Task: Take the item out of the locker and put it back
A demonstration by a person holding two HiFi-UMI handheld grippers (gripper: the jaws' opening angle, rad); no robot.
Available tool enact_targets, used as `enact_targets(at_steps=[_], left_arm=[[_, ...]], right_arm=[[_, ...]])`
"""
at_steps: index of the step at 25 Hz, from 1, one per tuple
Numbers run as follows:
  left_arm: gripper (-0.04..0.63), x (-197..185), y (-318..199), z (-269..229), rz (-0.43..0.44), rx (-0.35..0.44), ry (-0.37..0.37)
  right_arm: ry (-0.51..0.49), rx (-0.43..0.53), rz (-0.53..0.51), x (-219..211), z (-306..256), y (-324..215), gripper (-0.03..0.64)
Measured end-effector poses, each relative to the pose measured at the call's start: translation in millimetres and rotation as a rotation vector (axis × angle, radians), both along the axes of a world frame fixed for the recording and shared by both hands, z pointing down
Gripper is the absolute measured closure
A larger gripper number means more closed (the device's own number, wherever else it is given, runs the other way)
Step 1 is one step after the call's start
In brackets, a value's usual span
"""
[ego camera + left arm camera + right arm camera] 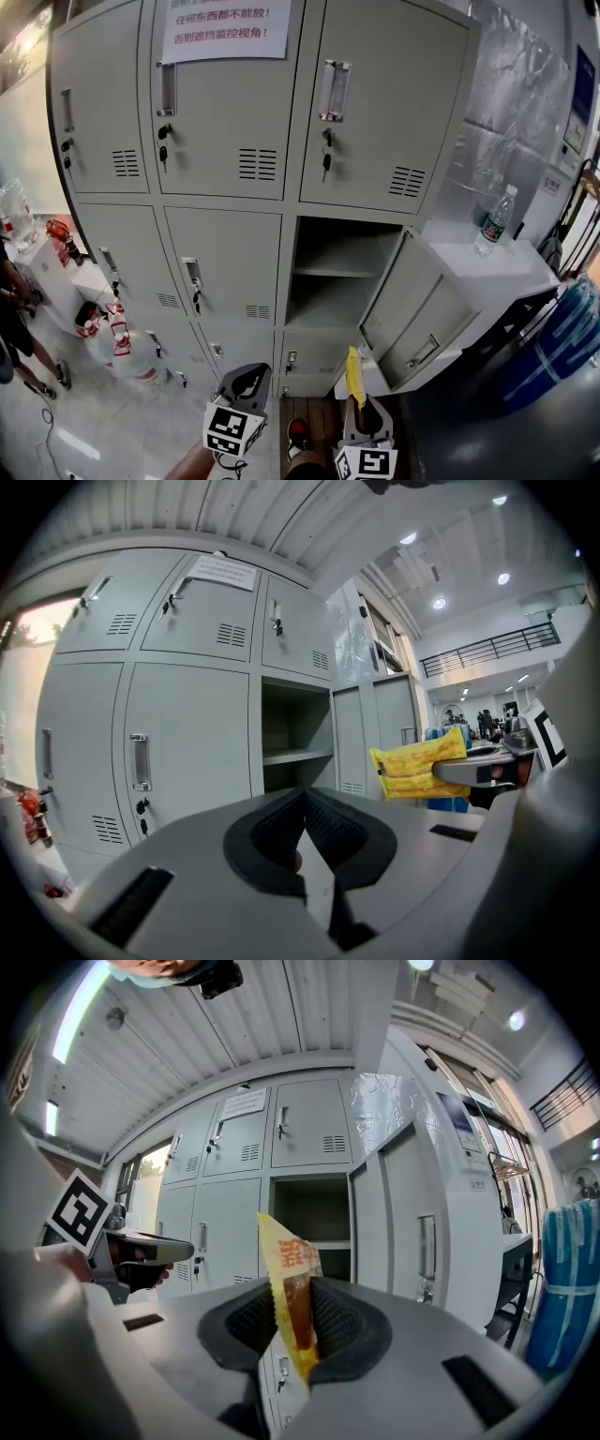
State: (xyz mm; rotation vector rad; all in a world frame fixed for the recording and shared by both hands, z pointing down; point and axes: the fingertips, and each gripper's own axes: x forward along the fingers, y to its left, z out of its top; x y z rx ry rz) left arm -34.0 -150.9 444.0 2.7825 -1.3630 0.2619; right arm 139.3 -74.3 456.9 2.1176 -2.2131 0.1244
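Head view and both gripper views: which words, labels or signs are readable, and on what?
"任何东西都不能放!" / "否则遮挡监控视角!": paper notice on a top locker door; the line above is cut off.
Print on the yellow packet: orange, too blurred to read.
Label on the water bottle: too small to read.
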Motion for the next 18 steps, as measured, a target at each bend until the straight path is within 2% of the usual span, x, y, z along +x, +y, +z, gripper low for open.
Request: enact_targets(at_steps=[9, 18], left_arm=[[0.574, -2.2, -6.3, 2.3, -0.007, -0.001, -0.006], [0.574, -3.0, -26.6, 13.1, -0.020, -0.021, -0.013]], right_arm=[[-0.006, -0.012, -0.013, -3.5, 2.3, -9.1, 0.534], [0.060, -0.011, -0.057, -10.7, 5.1, -39.6, 0.534]])
